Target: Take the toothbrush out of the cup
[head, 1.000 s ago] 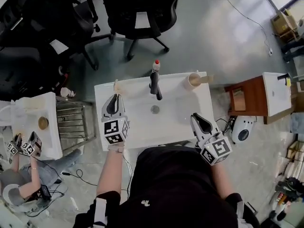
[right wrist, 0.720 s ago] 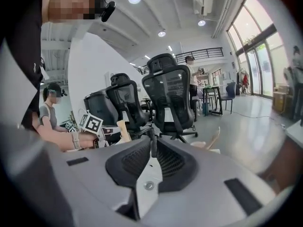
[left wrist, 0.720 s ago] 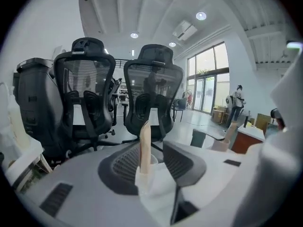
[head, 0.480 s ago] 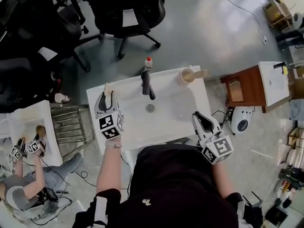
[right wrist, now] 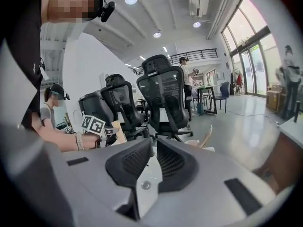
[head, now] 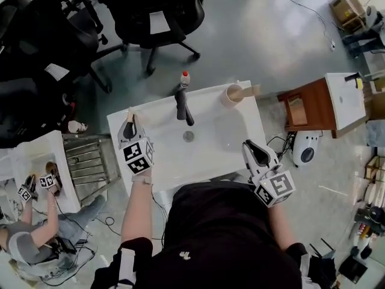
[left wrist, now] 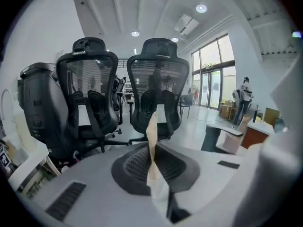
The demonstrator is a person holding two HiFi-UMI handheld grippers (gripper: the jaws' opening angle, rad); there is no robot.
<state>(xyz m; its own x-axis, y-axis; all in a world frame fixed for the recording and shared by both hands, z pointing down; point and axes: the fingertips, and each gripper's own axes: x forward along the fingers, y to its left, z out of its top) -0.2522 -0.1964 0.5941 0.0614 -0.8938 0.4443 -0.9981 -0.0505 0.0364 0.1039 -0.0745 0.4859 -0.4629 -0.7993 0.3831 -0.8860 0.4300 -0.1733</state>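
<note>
Two grippers are hovering over the sink [head: 210,158] in the head view; the toothbrush [head: 249,91] is leaning in the far cup [head: 230,95], untouched. Left gripper view: the left gripper [left wrist: 153,148] is closing on a wooden stick [left wrist: 151,129], base hidden. Right gripper view: the right gripper [right wrist: 152,144] is pressed together, empty, probably waiting.

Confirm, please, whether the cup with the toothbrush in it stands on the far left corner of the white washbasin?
Not quite: the side is wrong. The cup with the toothbrush in it stands on the far right corner of the white washbasin, as the head view shows.
</note>
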